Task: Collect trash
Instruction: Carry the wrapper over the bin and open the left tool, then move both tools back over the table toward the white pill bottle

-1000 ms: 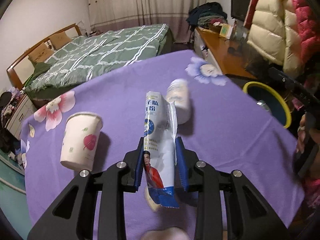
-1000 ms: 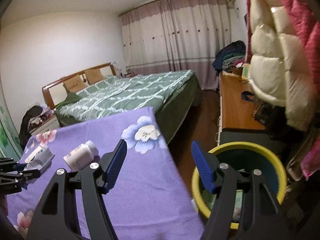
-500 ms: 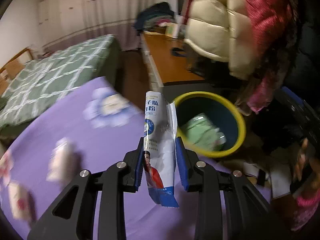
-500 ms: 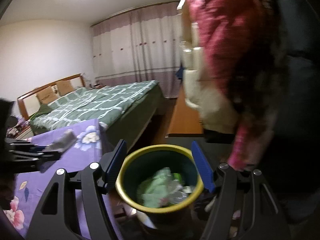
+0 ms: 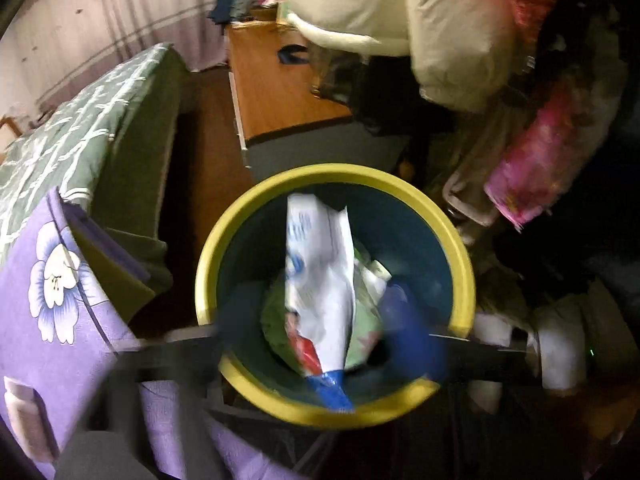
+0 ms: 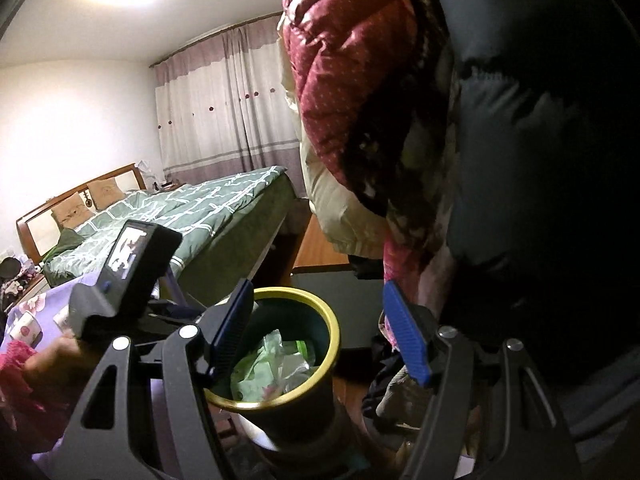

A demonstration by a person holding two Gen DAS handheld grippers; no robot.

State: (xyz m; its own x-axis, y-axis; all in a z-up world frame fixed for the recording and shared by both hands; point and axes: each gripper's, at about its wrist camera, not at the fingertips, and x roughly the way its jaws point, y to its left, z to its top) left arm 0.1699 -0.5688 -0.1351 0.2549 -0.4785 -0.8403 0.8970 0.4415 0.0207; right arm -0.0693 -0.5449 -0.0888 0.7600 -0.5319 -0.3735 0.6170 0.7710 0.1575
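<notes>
In the left wrist view the white, blue and red snack packet (image 5: pixel 320 292) hangs over the mouth of the round bin (image 5: pixel 248 216) with a yellow rim and dark teal inside. My left gripper (image 5: pixel 320 344) is blurred; its fingers (image 5: pixel 408 336) stand wide apart on either side of the packet, clear of it. Green and white trash (image 5: pixel 364 336) lies in the bin. In the right wrist view my right gripper (image 6: pixel 320 336) is open and empty above the same bin (image 6: pixel 328 320), and the left gripper's body (image 6: pixel 132 272) shows at left.
The purple flowered tablecloth (image 5: pixel 60 300) edge is at left, with a paper cup (image 6: pixel 24 328) on it. A green-quilted bed (image 5: pixel 72 120) and wooden desk (image 5: pixel 272 92) lie beyond. Hanging padded jackets (image 6: pixel 360 80) crowd the right side beside the bin.
My left gripper has swung from the table to over the bin and its fingers have spread apart, freeing the packet. The right gripper has moved closer above the bin, still open.
</notes>
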